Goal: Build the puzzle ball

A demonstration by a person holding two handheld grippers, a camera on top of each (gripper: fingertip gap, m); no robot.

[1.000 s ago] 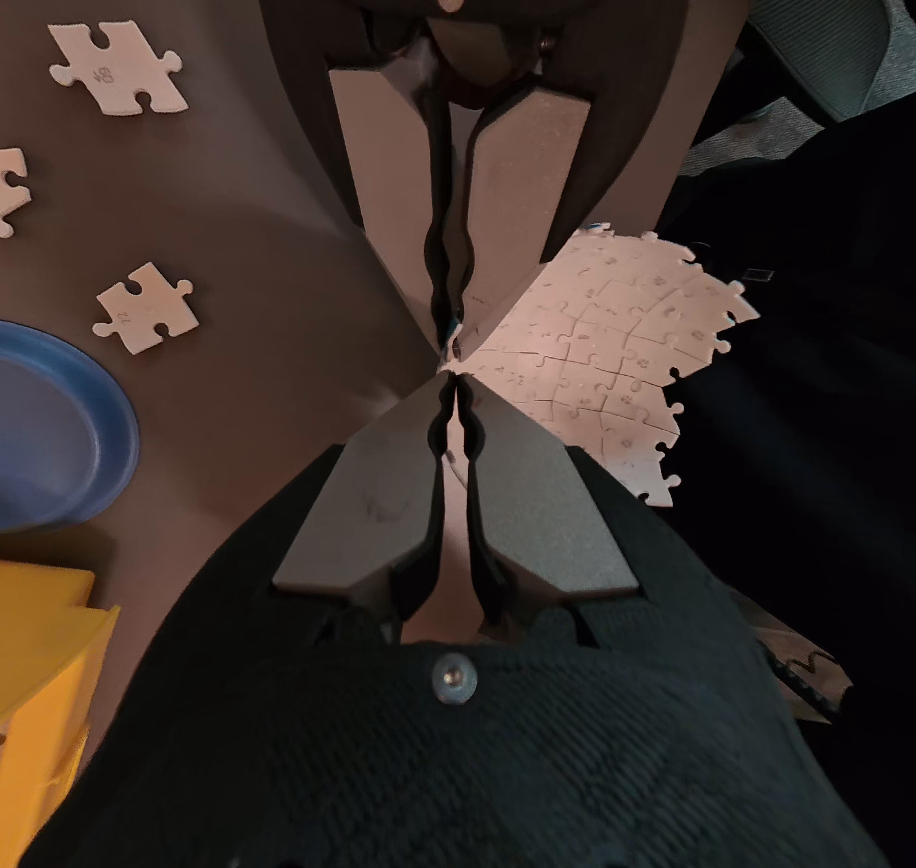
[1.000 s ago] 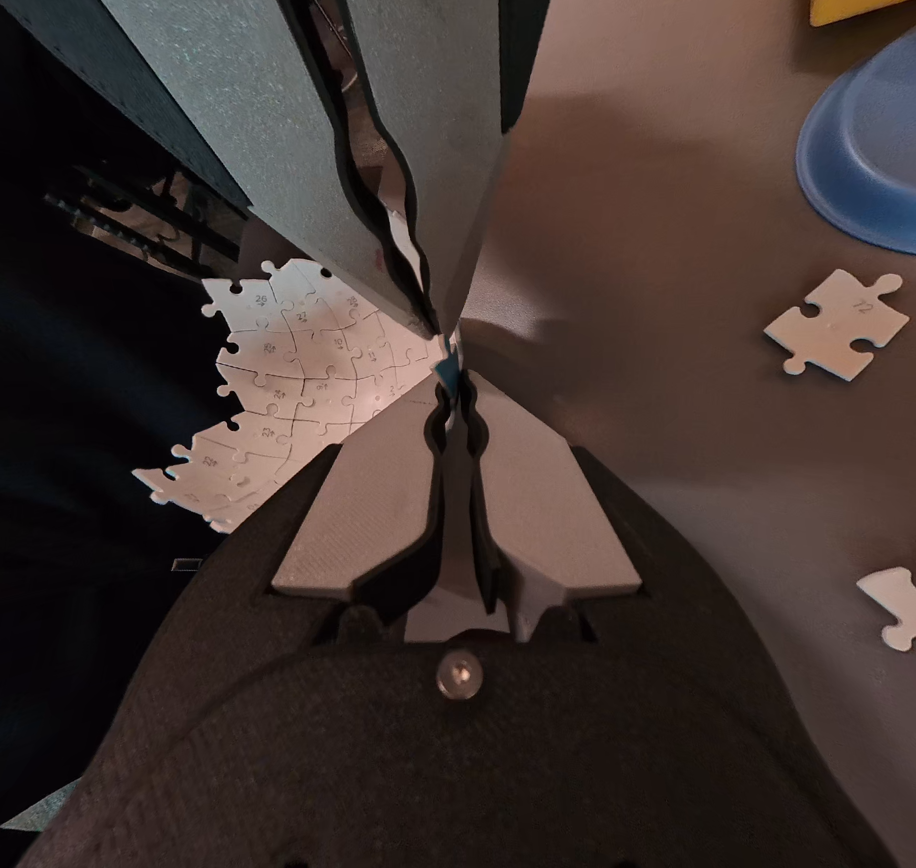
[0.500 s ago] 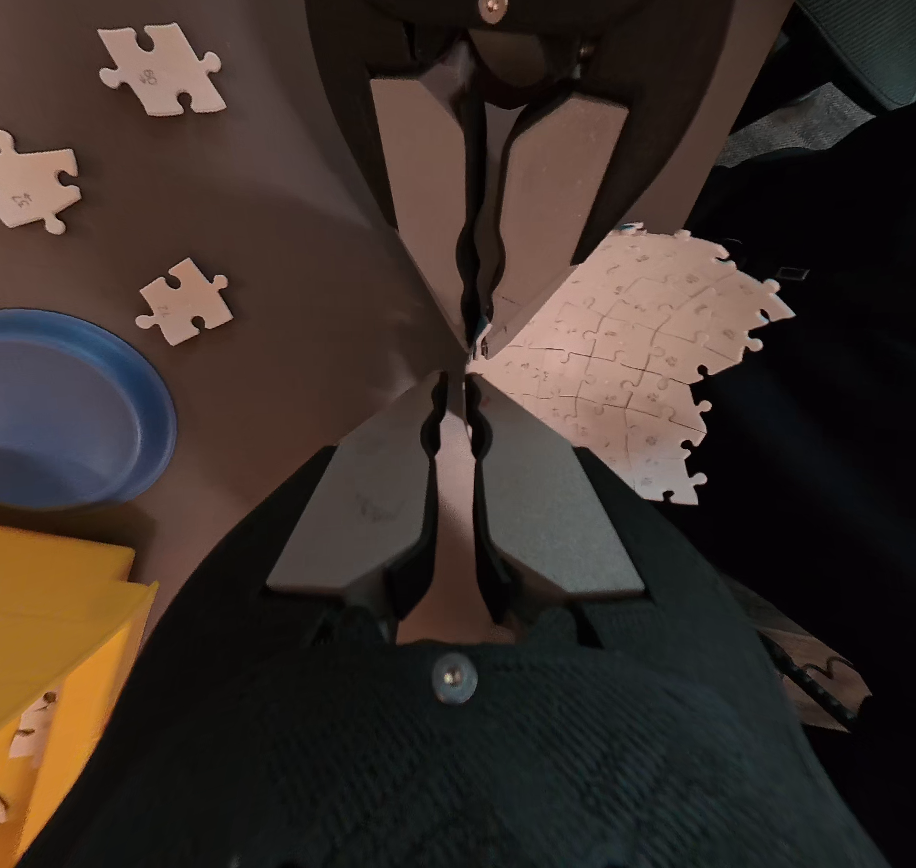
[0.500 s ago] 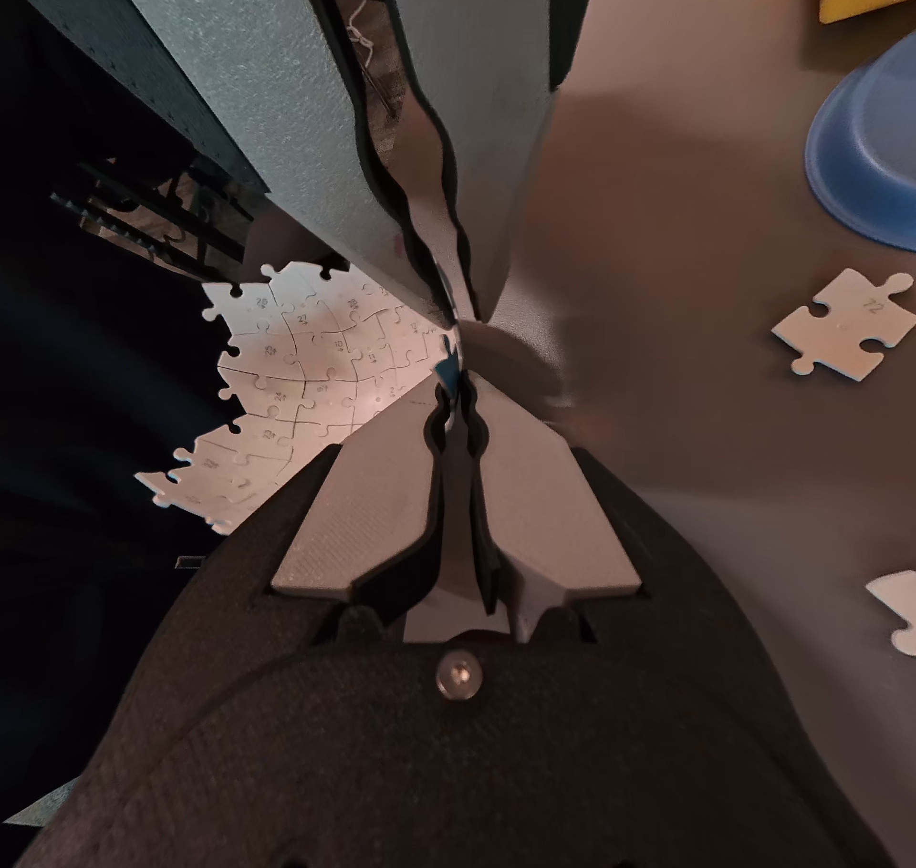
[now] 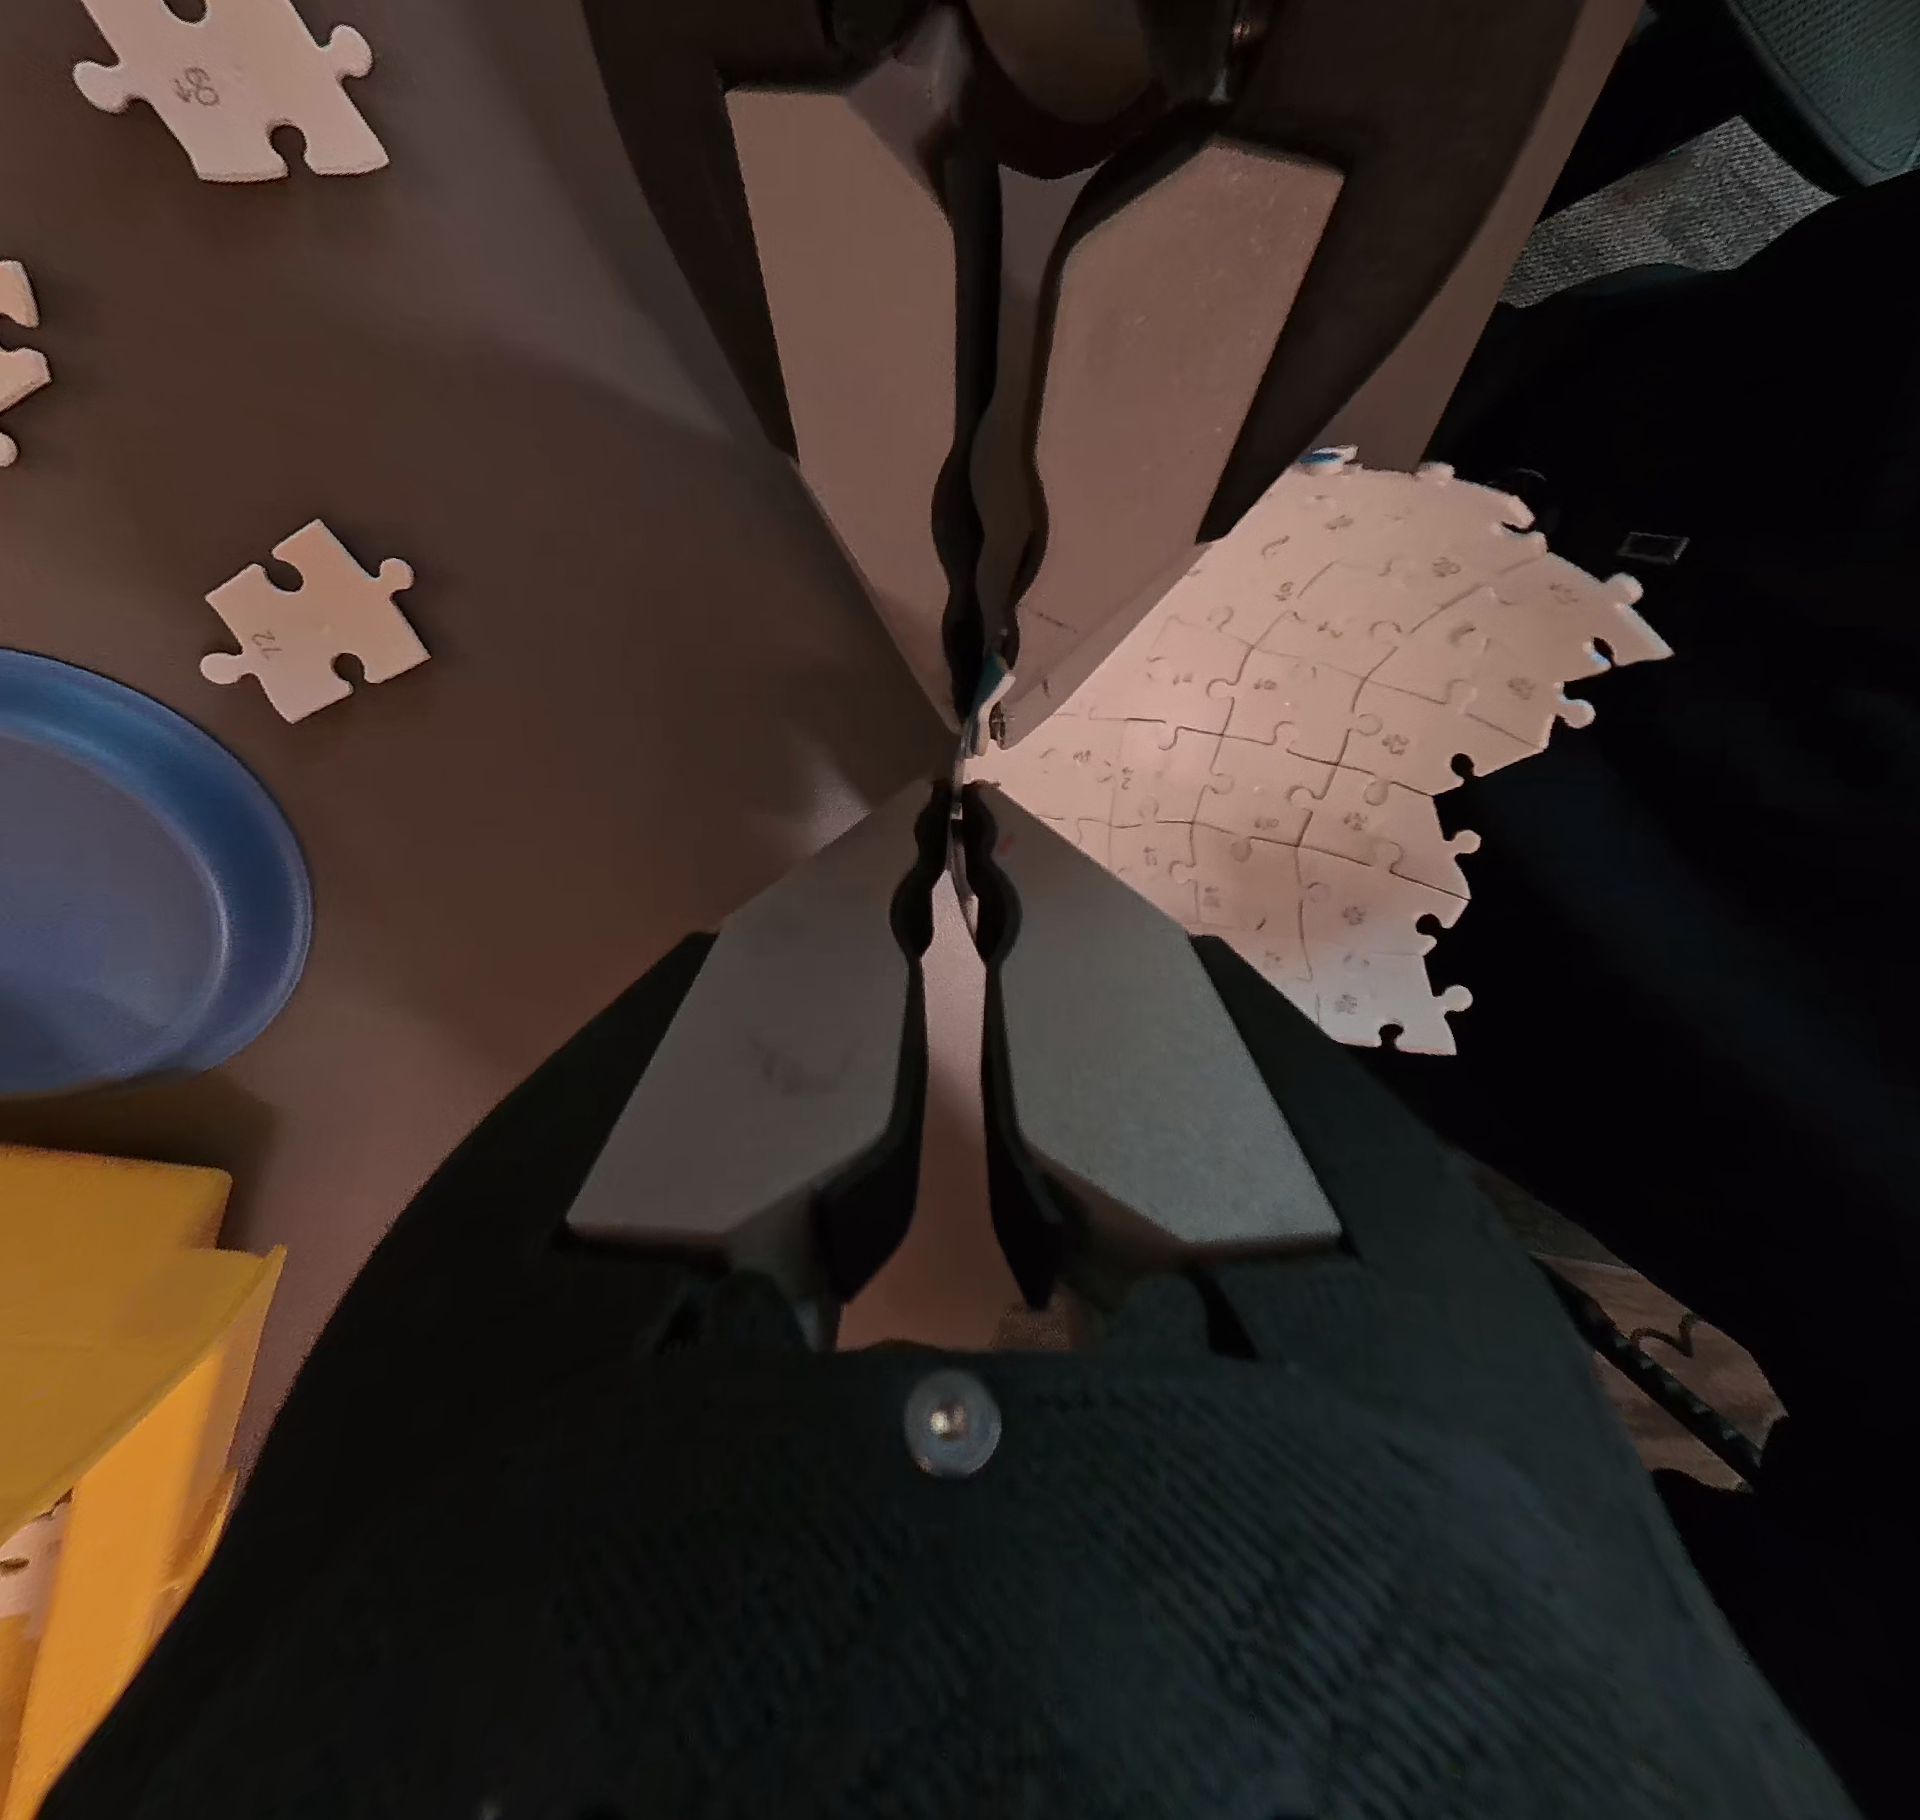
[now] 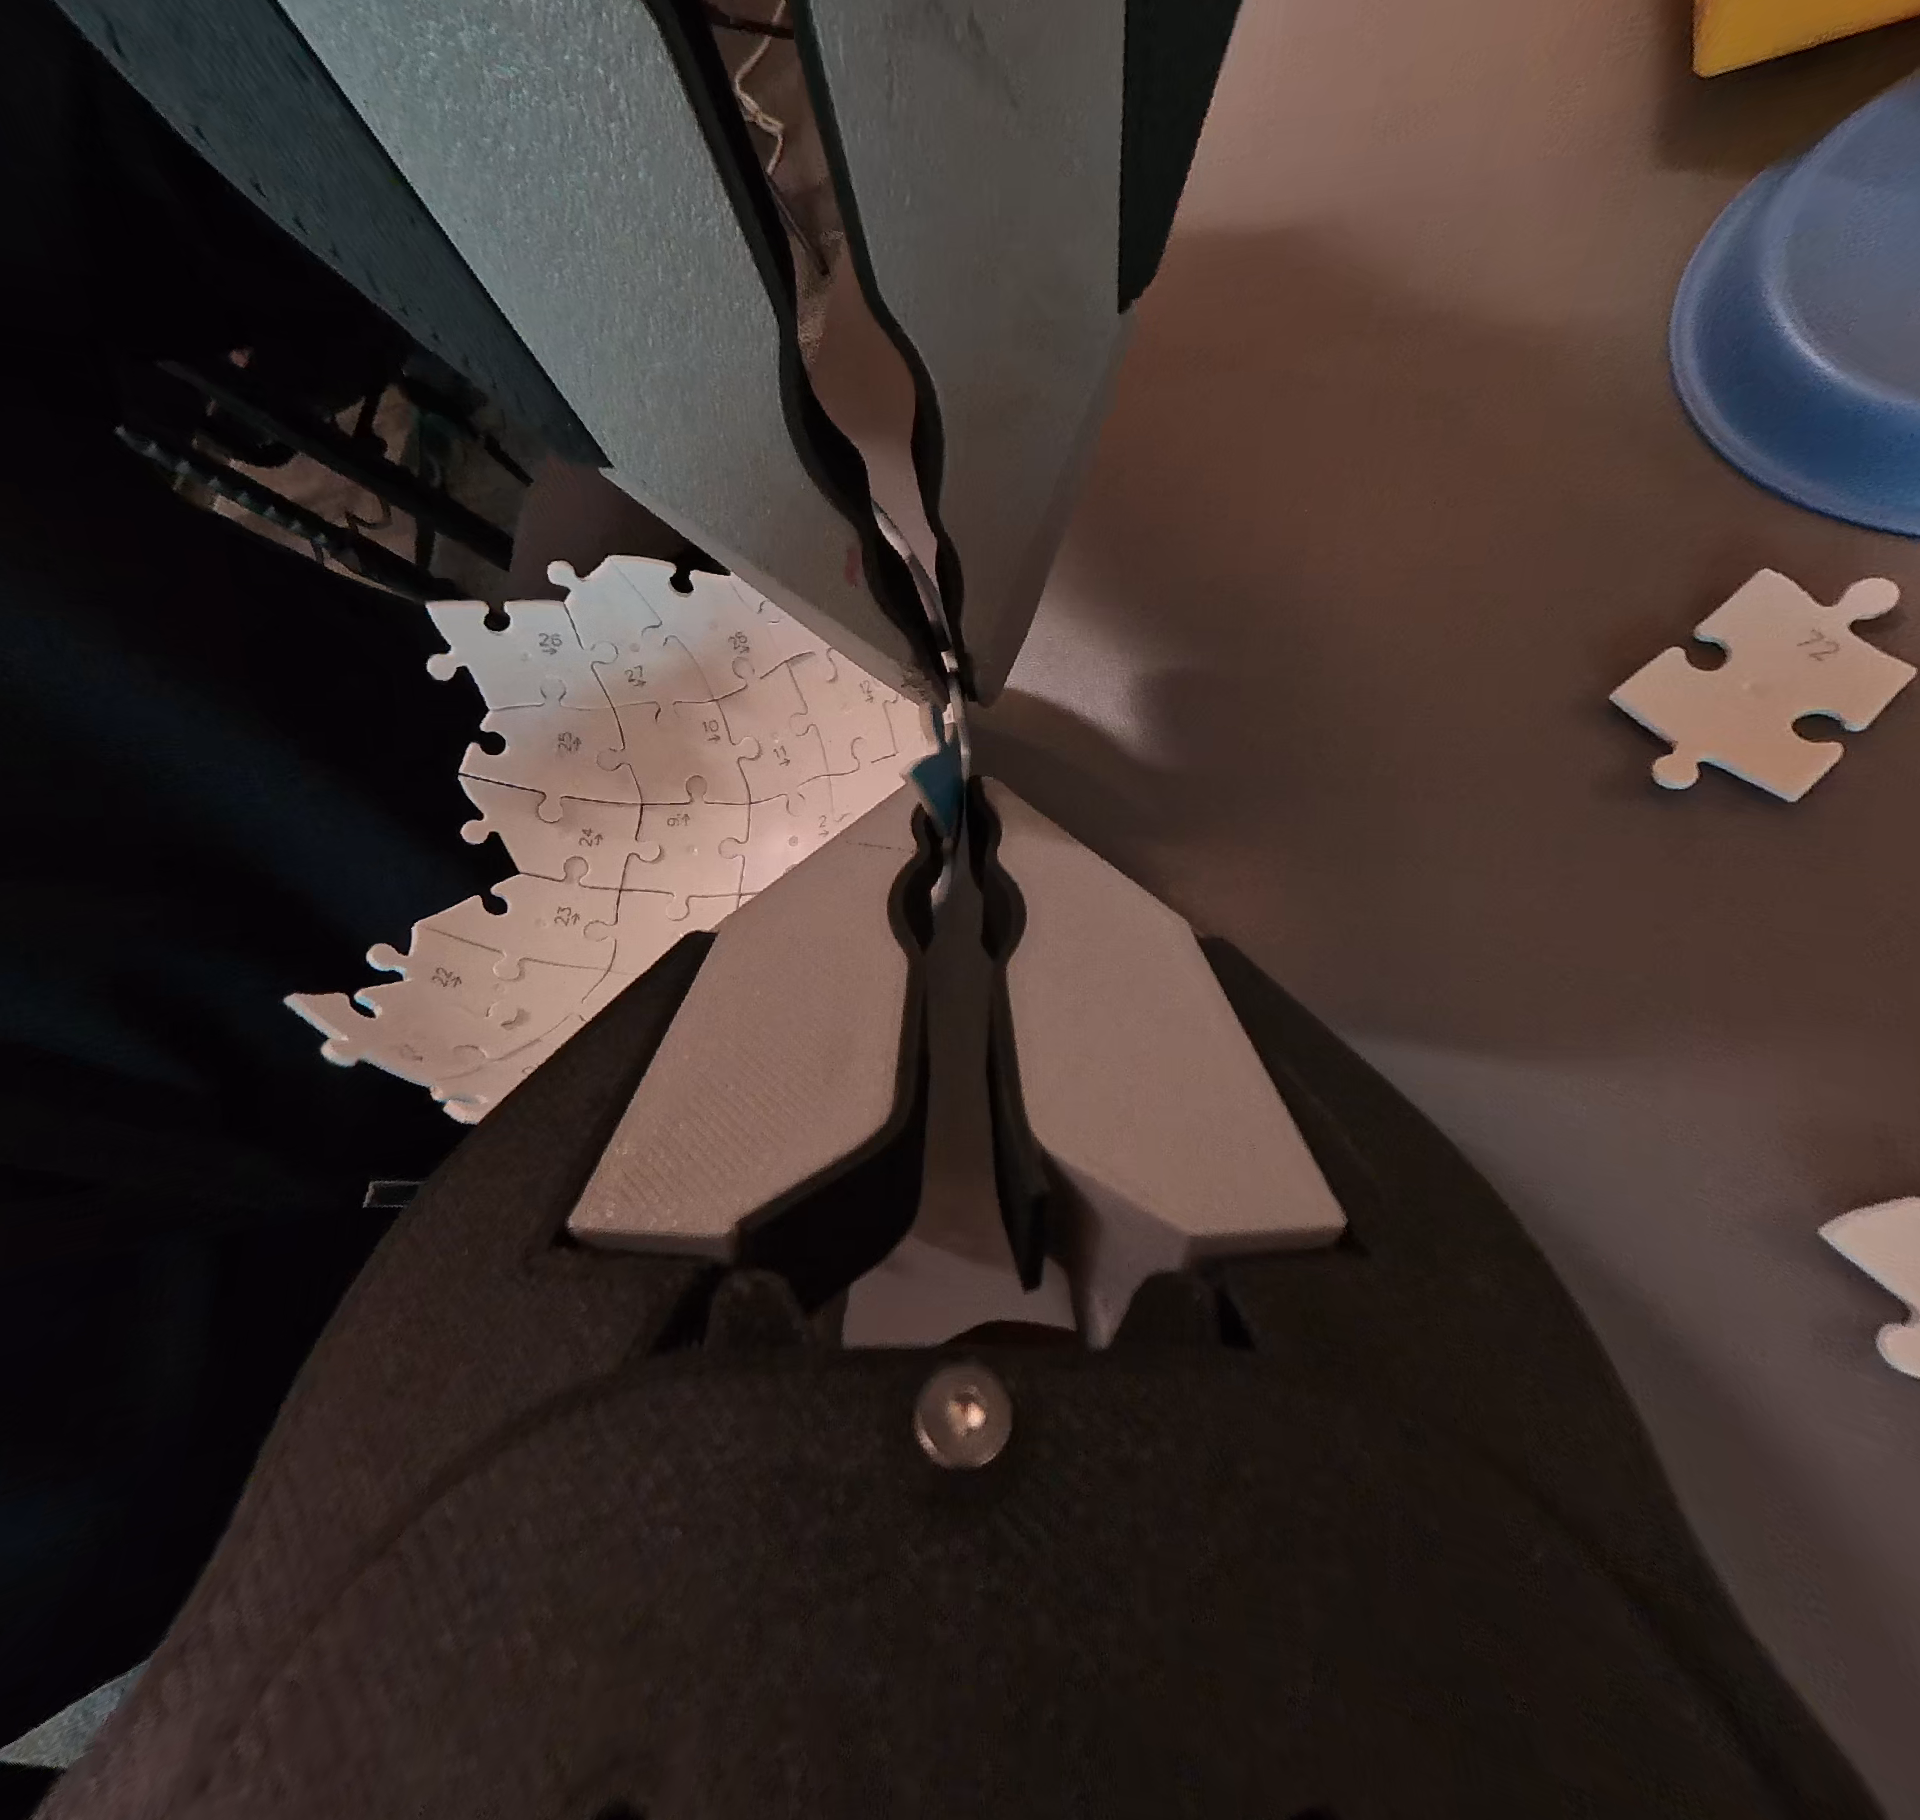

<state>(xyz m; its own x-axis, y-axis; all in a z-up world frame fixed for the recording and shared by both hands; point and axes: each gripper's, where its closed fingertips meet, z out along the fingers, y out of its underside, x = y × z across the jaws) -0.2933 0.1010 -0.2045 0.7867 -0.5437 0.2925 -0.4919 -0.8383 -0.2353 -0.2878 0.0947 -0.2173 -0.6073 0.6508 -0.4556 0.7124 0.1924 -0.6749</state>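
Left wrist view: left hand-held gripper (image 5: 954, 806) and right hand-held gripper (image 5: 982, 700) both clamped shell (image 5: 1309, 752) rim, tip to tip. Step: seating a piece; next needs firm squeeze.

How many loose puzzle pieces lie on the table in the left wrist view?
3 on the table: top-left piece, a piece cut off at the left edge, and a piece above the blue bowl. More may lie hidden behind the tongs.
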